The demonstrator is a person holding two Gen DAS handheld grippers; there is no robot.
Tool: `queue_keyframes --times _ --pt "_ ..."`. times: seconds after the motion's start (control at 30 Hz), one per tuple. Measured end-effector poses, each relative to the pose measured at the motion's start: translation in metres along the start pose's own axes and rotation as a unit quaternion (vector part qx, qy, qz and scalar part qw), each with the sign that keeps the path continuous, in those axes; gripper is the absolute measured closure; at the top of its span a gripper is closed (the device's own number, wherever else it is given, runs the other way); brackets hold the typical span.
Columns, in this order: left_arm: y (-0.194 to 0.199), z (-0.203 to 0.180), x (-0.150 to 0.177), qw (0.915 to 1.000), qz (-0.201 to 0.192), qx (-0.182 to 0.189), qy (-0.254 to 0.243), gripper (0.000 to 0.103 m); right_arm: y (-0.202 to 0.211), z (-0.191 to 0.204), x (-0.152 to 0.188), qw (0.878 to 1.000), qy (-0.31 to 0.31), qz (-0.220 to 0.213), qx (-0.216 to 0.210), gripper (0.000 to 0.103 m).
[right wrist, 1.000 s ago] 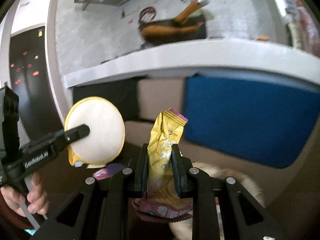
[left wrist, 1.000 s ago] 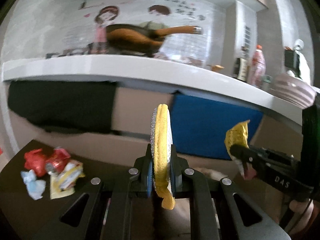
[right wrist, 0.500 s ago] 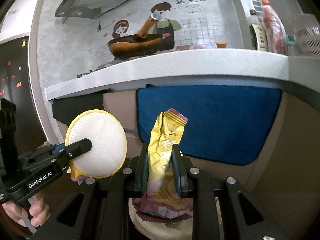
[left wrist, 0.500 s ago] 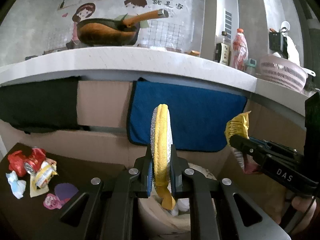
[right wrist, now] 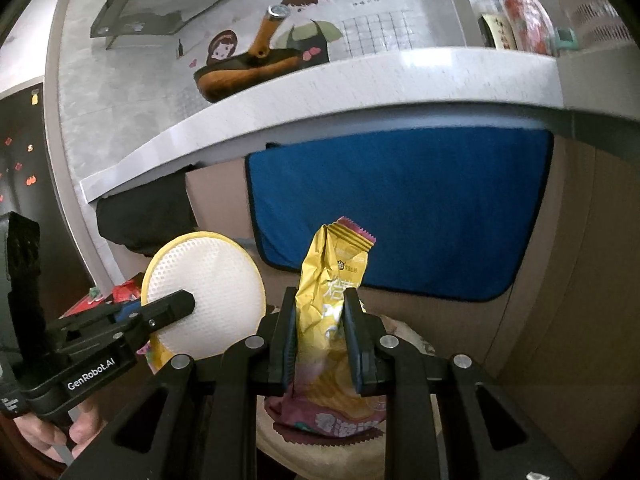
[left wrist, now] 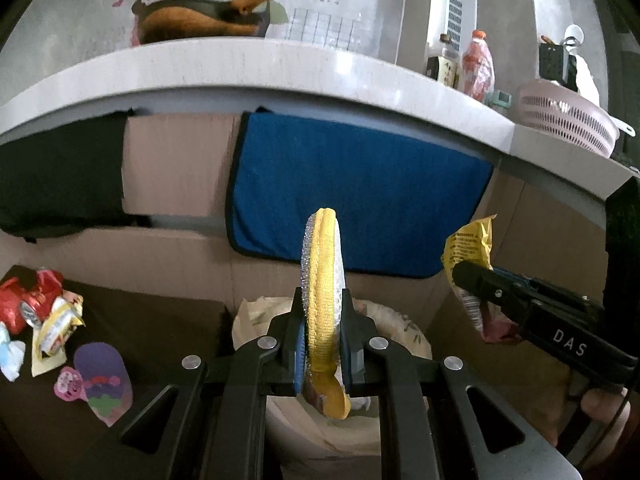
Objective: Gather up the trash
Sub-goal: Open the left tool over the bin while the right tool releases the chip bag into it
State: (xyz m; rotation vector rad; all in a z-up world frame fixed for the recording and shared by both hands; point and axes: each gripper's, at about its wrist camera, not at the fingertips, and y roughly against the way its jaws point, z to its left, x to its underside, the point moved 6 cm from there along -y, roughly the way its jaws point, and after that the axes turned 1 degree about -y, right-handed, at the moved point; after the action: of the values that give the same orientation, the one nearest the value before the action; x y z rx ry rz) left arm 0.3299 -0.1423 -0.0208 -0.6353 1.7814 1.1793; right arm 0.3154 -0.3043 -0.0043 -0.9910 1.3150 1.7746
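Kitchen counter [left wrist: 256, 68] behind; hand-held grippers clamp pad [left wrist: 322, 280], wrapper [right wrist: 332, 300]; bin [left wrist: 400, 320] possibly beneath, mostly hidden.

Home kitchen: countertop [left wrist: 280, 76], frying pan [left wrist: 200, 24].

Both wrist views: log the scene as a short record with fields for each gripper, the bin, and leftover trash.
left gripper: shut on round yellow pad, held on edge
right gripper: shut on yellow snack wrapper, upright
trash bin: lined, open, right below both grippers
leftover trash: crumpled wrappers on dark table, left of the bin
backdrop: blue towel hanging under the counter
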Motion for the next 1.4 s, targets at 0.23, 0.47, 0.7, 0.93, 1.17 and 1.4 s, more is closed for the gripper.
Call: queue_keyframes --times 0.23,0.47,0.7,0.93,1.17,1.4 --pt "-0.025 0.008 0.011 0.9995 0.027 0.007 0.013 0.089 -0.021 -0.012 0.009 1.0 -0.014 0.021 0.001 0.082" --pt "-0.054 0.024 0.021 0.9958 0.067 0.037 0.049 0.088 -0.047 -0.021 0.021 0.999 -0.029 0.046 -0.001 0.082" --pt "-0.077 0.045 0.025 0.9811 0.116 0.106 0.112 0.046 -0.073 -0.041 0.036 0.995 -0.066 0.071 0.005 0.057" --pt "-0.05 0.106 0.021 0.986 0.084 0.026 0.141 0.046 -0.083 -0.043 0.051 0.993 -0.075 0.094 0.017 0.057" --pt "0.01 0.203 0.032 0.9833 0.051 -0.074 0.158 0.046 -0.075 -0.027 0.039 0.996 -0.062 0.069 0.018 0.057" --pt "0.083 0.314 0.05 0.9591 0.011 -0.153 0.238 0.046 -0.082 0.033 0.025 0.998 -0.028 0.044 -0.027 0.057"
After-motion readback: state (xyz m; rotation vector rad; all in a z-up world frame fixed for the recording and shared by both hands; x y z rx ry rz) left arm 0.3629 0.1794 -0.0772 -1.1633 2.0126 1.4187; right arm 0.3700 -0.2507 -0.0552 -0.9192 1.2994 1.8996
